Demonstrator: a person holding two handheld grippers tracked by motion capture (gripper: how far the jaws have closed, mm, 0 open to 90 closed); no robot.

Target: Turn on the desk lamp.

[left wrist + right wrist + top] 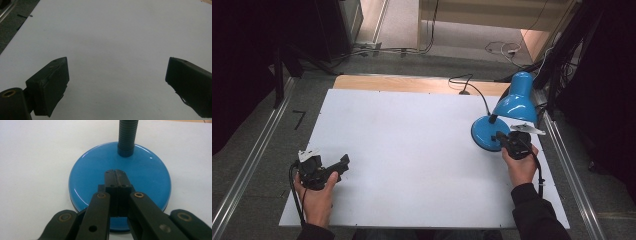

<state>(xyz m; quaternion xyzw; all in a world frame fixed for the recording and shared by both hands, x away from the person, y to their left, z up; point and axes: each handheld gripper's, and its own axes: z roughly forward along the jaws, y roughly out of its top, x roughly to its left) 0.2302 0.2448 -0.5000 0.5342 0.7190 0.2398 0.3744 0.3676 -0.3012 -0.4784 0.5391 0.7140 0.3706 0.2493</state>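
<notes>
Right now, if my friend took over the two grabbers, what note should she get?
Left gripper: open, holding nothing, over the bare white table top near its left front.
Right gripper: jaws shut together, tips over the round base of the blue desk lamp, perhaps pressing there; I cannot tell if they touch.
Lamp stands upright at the table's right side, shade tilted down.
Done: right gripper brought to the base.
Left: whatever is next with the lamp.
</notes>
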